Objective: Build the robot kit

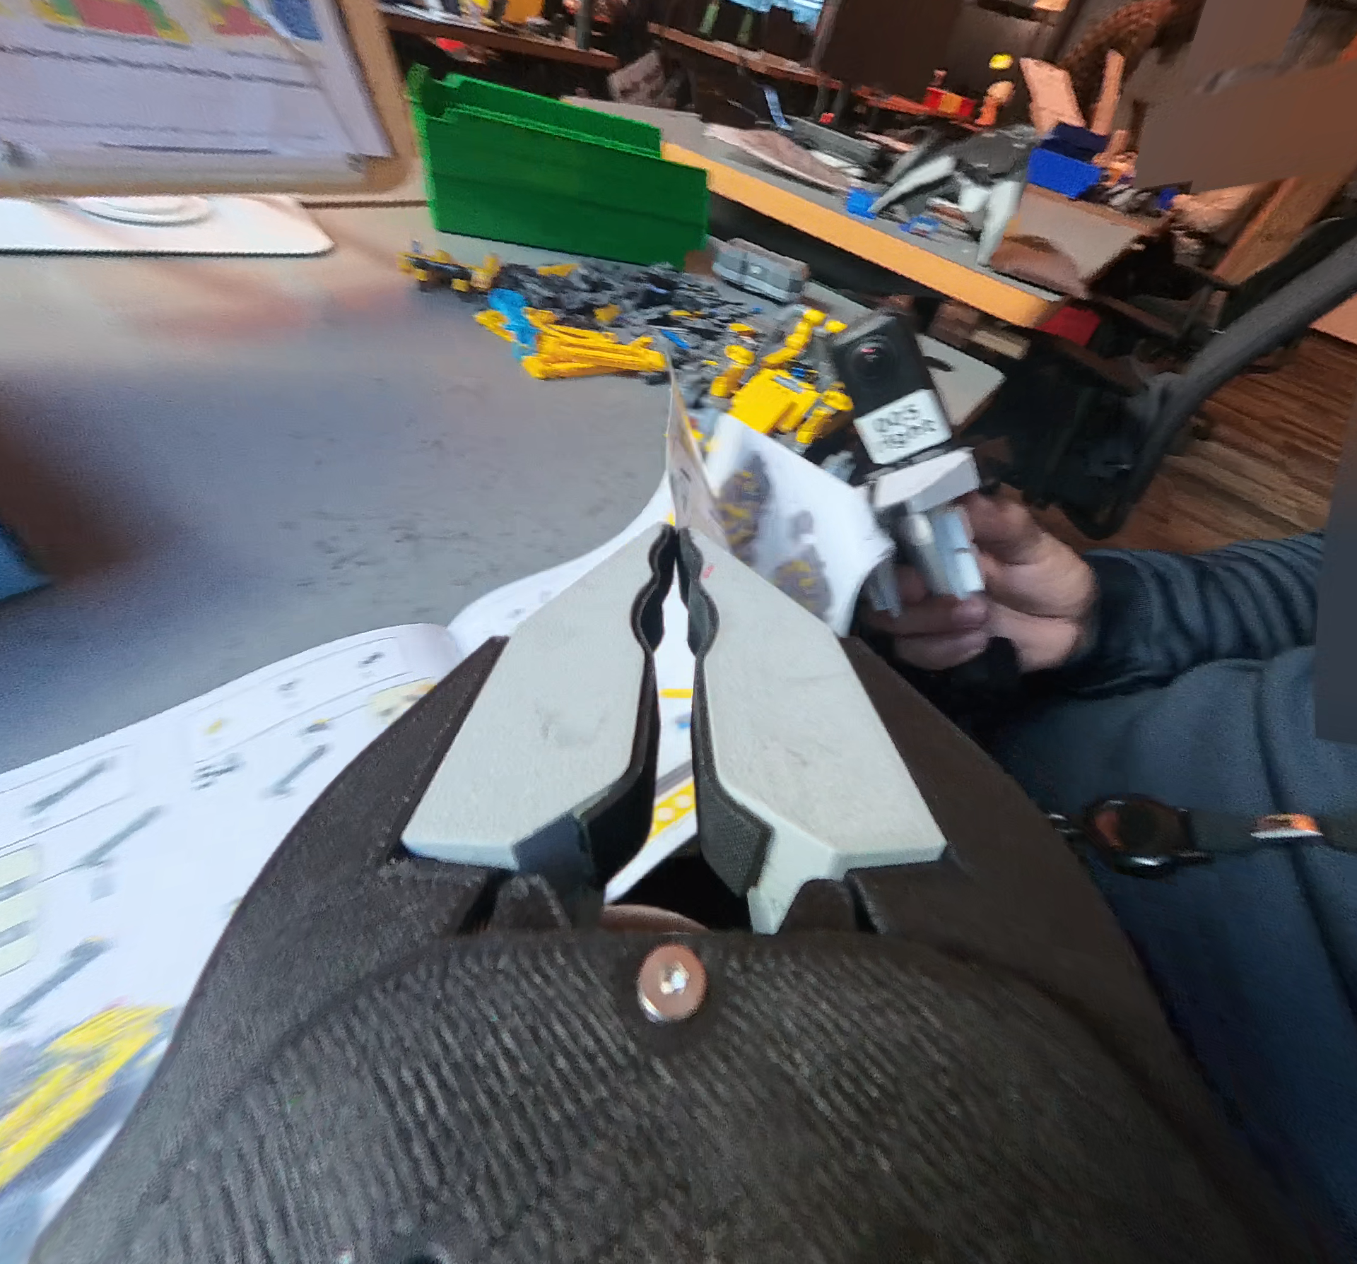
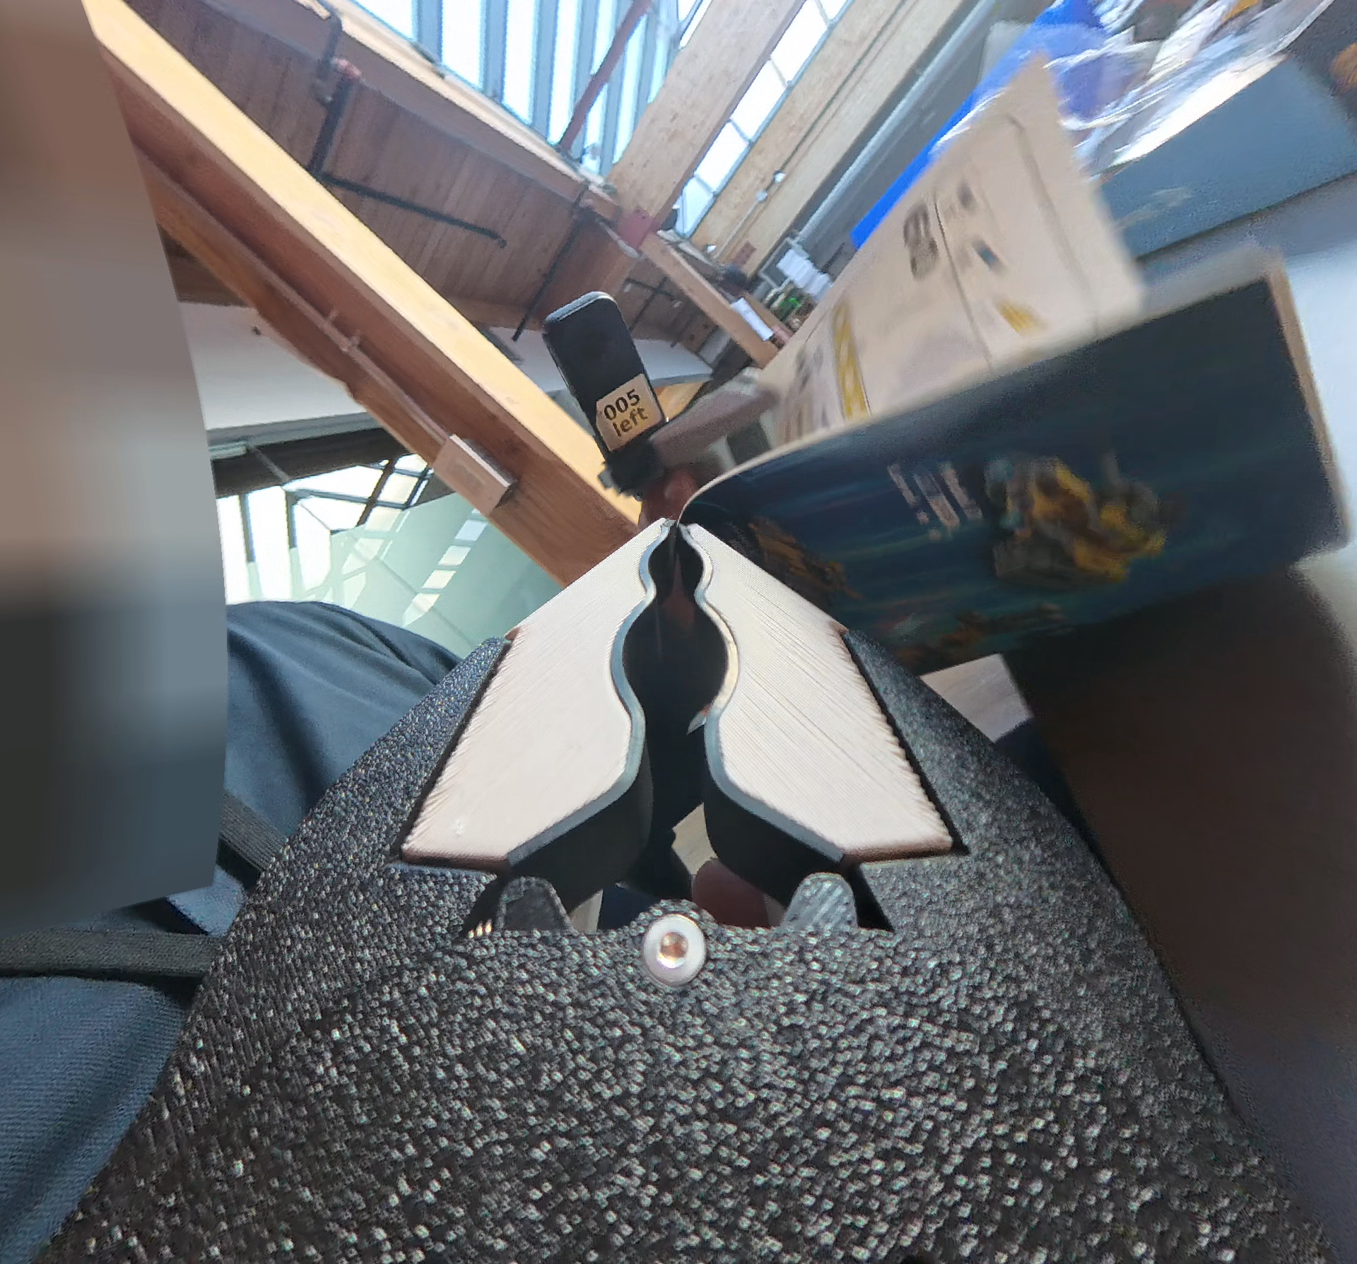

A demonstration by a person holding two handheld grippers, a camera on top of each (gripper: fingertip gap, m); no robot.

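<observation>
An open instruction booklet (image 1: pixel 183 751) lies on the grey table (image 1: pixel 330 421), with its right part lifted. My left gripper (image 1: pixel 675 539) is shut on the edge of one upright page (image 1: pixel 686 465). My right gripper (image 1: pixel 888 590), held in a hand (image 1: pixel 1028 583), grips the lifted pages (image 1: pixel 793 517) at their right edge. In the right wrist view my right gripper (image 2: pixel 674 528) is shut on the corner of the booklet's blue cover (image 2: pixel 1028 517), which bears a picture of a yellow machine. The left gripper's camera (image 2: pixel 595 355) shows just beyond it.
A pile of yellow and black building parts (image 1: pixel 661 318) lies beyond the booklet. Stacked green bins (image 1: pixel 558 179) stand behind it. A screen on a white foot (image 1: pixel 169 32) stands at the back left. A second cluttered table (image 1: pixel 918 201) and an office chair (image 1: pixel 1211 377) are to the right.
</observation>
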